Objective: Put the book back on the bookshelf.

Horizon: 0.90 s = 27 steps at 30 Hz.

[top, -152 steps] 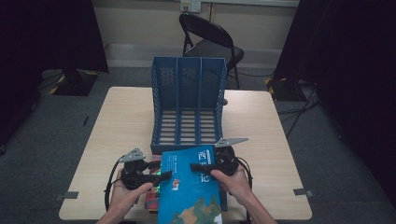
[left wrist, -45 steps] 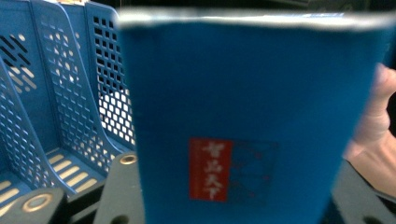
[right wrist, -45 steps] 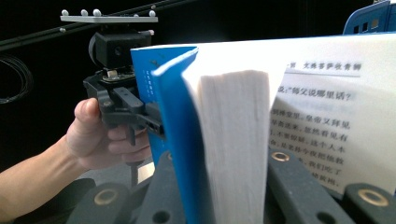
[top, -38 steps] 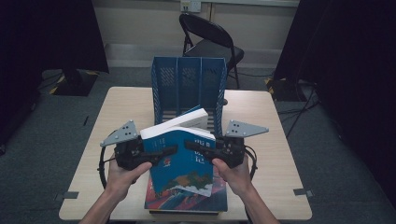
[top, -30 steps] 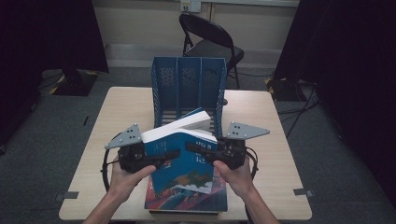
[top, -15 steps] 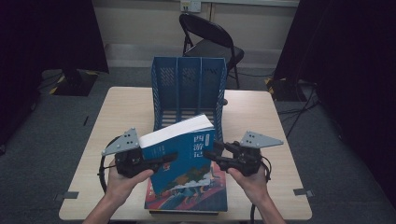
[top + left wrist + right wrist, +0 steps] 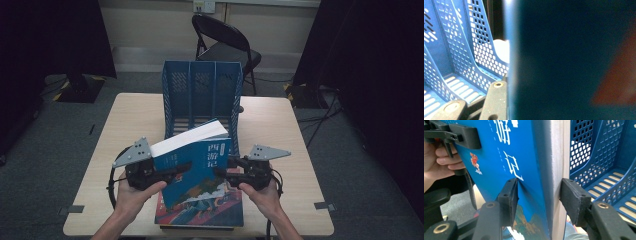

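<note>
Left tool (image 7: 172, 174): jaws clamped on the left edge of the blue book (image 7: 200, 167), one pad lying flat against the cover in the left gripper view. Right tool (image 7: 226, 166): jaws have just been opening and now straddle the book's right edge; the inner pad rests on the cover, the outer pad (image 7: 574, 200) stands slightly apart from the white page block. The blue book is raised and tilted, spine toward the person, above a second book (image 7: 200, 212) lying flat on the worktop (image 7: 280, 125). Just behind stands the blue three-slot file rack (image 7: 202, 95); a folding chair (image 7: 225, 42) lies beyond the worktop.
</note>
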Each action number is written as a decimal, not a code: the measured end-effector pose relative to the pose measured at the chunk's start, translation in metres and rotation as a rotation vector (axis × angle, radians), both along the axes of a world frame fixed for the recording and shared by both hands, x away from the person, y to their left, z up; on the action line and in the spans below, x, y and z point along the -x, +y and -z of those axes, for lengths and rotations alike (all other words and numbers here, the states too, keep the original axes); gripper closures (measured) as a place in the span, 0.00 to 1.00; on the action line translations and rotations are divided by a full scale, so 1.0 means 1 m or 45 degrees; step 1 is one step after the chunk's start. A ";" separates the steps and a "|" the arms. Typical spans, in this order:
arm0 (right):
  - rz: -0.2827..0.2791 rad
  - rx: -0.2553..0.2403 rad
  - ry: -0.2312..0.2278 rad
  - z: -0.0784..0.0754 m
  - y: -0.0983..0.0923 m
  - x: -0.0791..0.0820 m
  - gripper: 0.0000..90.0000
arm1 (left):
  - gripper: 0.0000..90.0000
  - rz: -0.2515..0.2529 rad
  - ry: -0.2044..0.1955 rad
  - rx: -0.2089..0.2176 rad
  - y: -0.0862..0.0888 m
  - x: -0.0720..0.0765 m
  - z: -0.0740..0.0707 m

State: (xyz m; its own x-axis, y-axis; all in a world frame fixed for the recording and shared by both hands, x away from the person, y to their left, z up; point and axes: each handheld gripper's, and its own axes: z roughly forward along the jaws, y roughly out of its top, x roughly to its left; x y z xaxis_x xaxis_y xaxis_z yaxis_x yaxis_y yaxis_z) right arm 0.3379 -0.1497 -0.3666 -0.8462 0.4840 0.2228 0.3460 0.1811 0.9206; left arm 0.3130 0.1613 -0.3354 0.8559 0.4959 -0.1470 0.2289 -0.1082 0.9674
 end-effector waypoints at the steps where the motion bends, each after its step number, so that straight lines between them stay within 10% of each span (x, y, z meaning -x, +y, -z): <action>1: 0.002 0.006 -0.003 0.000 0.000 0.000 0.55 | 0.63 0.003 0.003 0.000 0.001 0.000 0.000; 27: 0.062 0.096 0.042 0.011 -0.001 -0.005 0.47 | 0.67 -0.146 0.020 -0.016 -0.003 0.000 -0.001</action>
State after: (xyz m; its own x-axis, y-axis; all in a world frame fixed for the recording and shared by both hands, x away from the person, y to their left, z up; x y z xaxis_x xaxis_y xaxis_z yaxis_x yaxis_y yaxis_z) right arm 0.3425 -0.1504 -0.3775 -0.8142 0.5407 0.2113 0.3857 0.2318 0.8930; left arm 0.3131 0.1588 -0.3349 0.7910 0.5923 -0.1534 0.2557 -0.0923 0.9623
